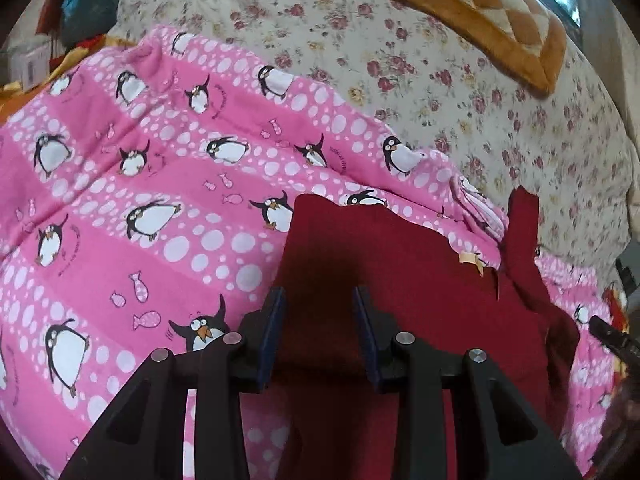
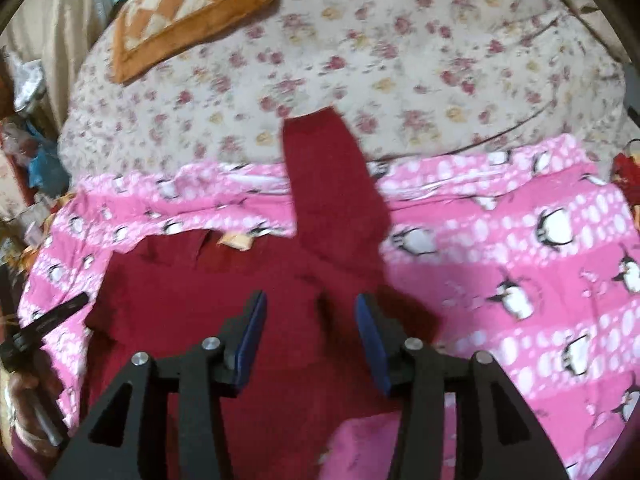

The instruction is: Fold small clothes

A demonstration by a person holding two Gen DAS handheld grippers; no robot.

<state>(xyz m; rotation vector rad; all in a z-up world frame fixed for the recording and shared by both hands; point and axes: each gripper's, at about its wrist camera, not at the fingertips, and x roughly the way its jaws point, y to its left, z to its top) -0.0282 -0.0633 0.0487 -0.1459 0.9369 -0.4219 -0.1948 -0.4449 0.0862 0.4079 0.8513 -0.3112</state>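
Two close wrist views angled down from above, both sharing the dark red garment.

Matt dark-red knit garment, soft printed cotton sheet — fingers matt black plastic, blue pads.

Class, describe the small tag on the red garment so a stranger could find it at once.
Start at the pink penguin blanket on the bed. On it lies the dark red garment. At its far edge, by the neckline, sits a small cream label, the only pale patch on plain red.
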